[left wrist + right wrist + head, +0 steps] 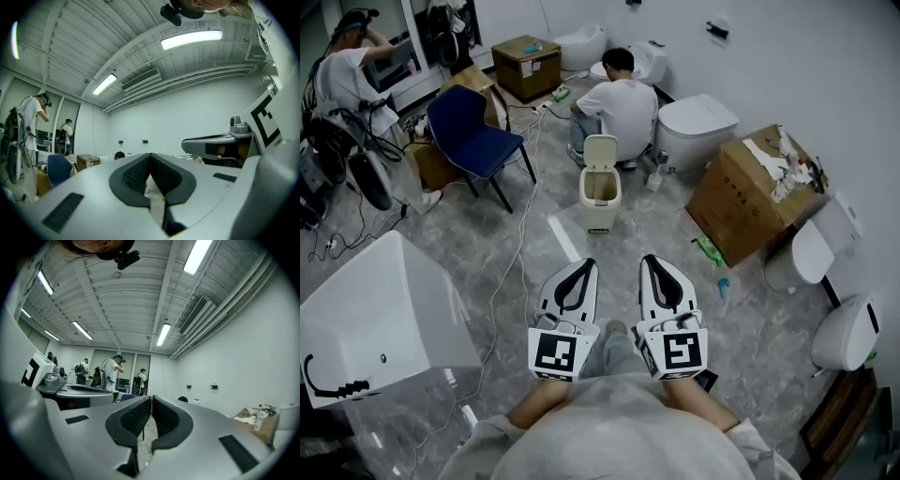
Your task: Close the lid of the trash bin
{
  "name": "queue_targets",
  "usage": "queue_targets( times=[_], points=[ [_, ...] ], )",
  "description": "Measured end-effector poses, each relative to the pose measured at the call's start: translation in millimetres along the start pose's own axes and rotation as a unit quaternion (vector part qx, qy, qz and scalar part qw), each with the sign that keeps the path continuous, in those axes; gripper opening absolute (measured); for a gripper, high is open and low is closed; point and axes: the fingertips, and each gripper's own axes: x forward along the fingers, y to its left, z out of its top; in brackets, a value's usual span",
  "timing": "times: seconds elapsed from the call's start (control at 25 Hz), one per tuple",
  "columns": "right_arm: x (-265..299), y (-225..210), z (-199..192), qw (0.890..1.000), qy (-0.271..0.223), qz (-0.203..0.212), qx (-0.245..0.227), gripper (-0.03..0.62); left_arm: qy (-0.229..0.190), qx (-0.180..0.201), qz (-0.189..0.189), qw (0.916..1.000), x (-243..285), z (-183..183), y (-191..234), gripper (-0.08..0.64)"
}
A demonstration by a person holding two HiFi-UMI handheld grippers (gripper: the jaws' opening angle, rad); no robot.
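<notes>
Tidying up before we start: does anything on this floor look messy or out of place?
The trash bin stands mid-floor with its lid tipped up, open. Torn paper and clutter litter the top of the cardboard box at right, and a green item lies on the floor beside it. A cable trails across the floor.

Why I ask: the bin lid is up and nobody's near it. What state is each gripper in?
Left gripper: closed, holding nothing.
Right gripper: closed, holding nothing.

Beige trash bin point(600, 214), blue chair point(473, 131)
</notes>
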Motion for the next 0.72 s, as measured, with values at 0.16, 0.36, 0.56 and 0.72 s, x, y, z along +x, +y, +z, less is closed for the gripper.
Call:
queue_targets(
  times=[0.16,0.36,0.56,0.72],
  points=[
    [58.1,-38.3,0.5,1.000,0.003,0.007,0.001,0.037,0.003,-0.001,0.009,1.0000,61.7,3.2,23.1,0.020],
    [127.3,-86.3,-4.5,1.000,0.011,0.016,0.008,0.037,-0.008,-0.011,0.024,0.9996,138.4,5.5,50.3,0.020],
    [185.3,-125.1,-21.6,0.999,0.021,0.029,0.015,0.037,0.009,-0.011,0.037,0.9992,200.9,-5.9,72.8,0.020],
    [221.6,-151.2,-31.5,0.999,0.022,0.040,0.019,0.037,0.003,-0.017,0.049,0.9986,240.9,-10.3,84.8,0.020]
  ],
)
